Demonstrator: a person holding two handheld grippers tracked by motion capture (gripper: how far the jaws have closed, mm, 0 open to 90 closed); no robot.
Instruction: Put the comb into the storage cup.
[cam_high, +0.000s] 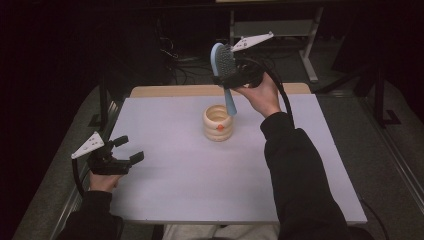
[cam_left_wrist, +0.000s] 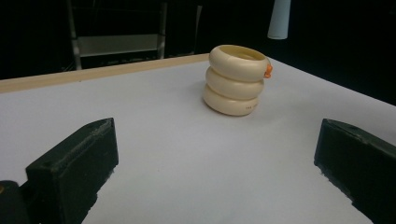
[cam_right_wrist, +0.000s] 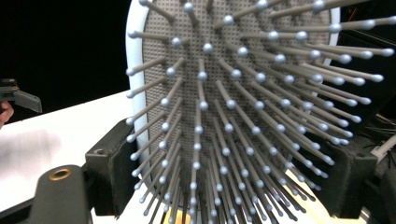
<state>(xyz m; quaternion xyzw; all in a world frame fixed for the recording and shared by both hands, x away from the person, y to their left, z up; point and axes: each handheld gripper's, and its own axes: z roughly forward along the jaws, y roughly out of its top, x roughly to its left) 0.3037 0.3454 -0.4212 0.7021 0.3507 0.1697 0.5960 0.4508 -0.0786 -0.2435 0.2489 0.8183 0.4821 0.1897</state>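
The tabletop carries a cream ringed holder, empty. The right tool is clamped on a blue hairbrush, handle just above the holder: insertion appears pending. The left tool rests with jaws apart.

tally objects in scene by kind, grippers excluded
Hairbrush: 1, light blue, clamped in the right gripper above the table
Ringed cream holder: 1, upright on the table, small orange spot on its side
Total: 2
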